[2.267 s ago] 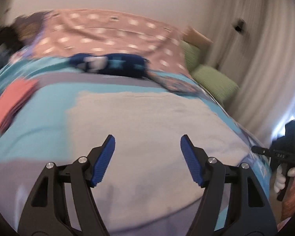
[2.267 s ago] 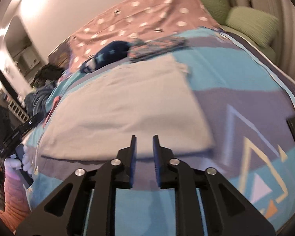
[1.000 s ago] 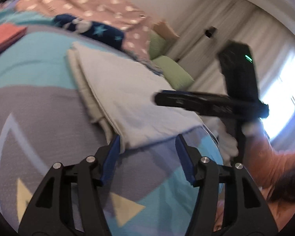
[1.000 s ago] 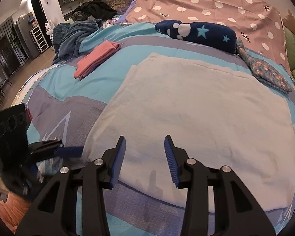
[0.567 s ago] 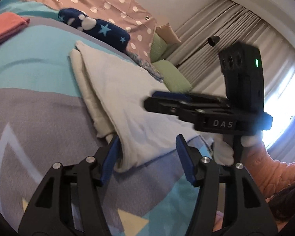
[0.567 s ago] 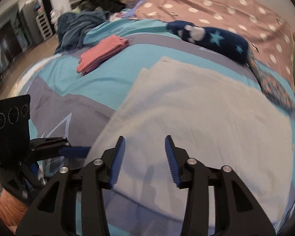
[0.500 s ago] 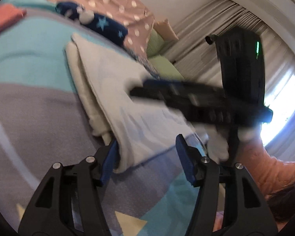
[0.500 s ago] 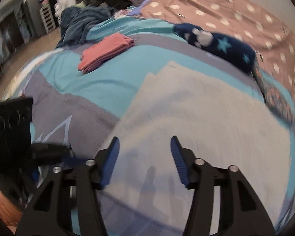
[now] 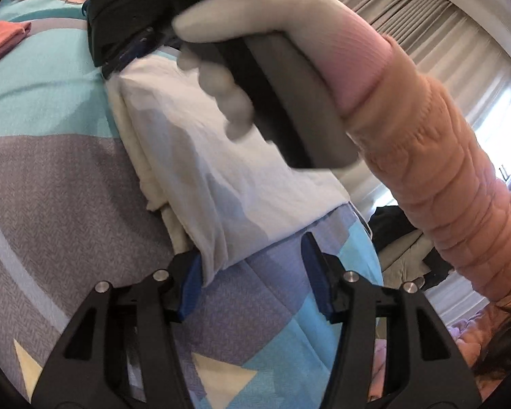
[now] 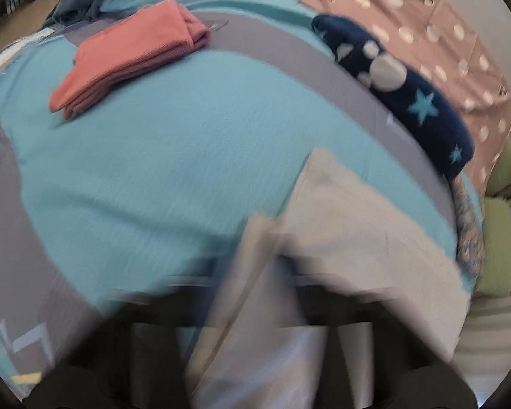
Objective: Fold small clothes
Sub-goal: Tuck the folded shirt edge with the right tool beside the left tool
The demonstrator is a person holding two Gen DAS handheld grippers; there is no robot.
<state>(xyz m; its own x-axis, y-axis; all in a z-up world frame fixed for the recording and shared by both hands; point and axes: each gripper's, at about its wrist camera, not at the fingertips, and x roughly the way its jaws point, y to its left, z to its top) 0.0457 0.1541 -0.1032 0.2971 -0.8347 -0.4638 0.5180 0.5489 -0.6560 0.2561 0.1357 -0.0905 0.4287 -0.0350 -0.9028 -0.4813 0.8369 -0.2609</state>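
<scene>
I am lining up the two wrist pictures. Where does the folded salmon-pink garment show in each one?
Left wrist view: the folded salmon-pink garment sits at the far left edge, cut off by the frame.
Right wrist view: it lies upper left, in full, on the turquoise and grey bedspread.
Shared landmark: the cream-white cloth, to the right of the garment in both.
</scene>
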